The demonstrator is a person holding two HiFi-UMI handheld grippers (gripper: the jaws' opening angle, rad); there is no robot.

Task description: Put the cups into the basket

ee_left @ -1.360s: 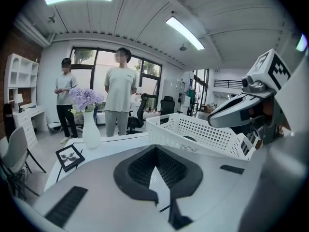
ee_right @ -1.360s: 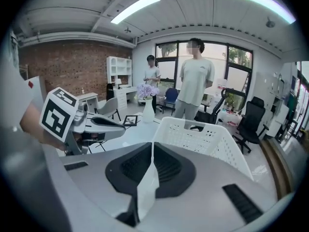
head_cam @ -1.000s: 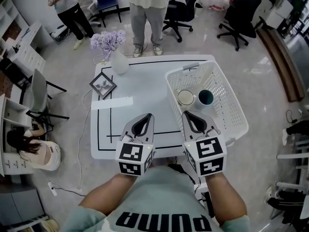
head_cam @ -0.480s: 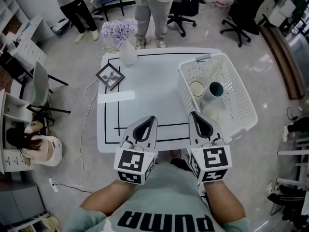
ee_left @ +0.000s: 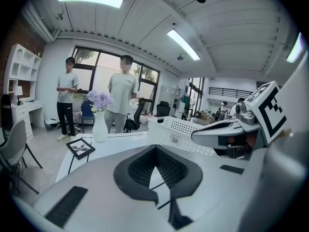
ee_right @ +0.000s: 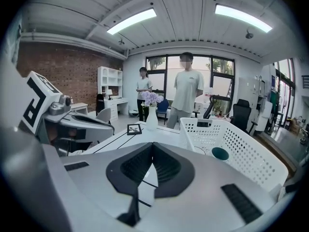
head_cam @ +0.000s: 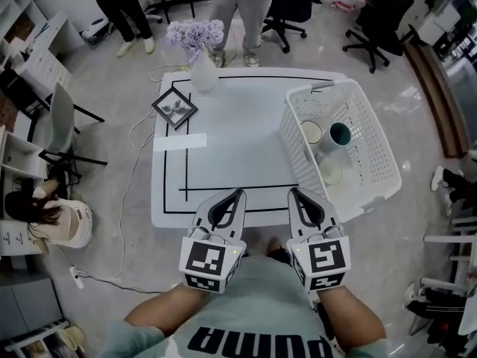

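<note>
A white perforated basket (head_cam: 373,149) stands at the right end of the white table (head_cam: 231,133). Inside it lie three cups: a white one with a cream inside (head_cam: 311,132), a teal-lined one (head_cam: 339,134) and a pale one (head_cam: 330,173) nearer me. The basket (ee_right: 251,151) and the teal cup (ee_right: 220,153) also show in the right gripper view. My left gripper (head_cam: 238,193) and right gripper (head_cam: 292,192) hover side by side over the table's near edge, both shut and empty, apart from the basket.
A white vase of purple flowers (head_cam: 201,69) and a small framed picture (head_cam: 176,108) sit at the table's far left. Two people (head_cam: 242,6) stand beyond the table. Office chairs (head_cam: 376,13) and a grey chair (head_cam: 63,136) surround it. A cable (head_cam: 134,185) hangs off the left.
Both grippers have drawn back toward me, away from the basket, to the table's near edge. They stayed shut. The cups in the basket have not moved.
</note>
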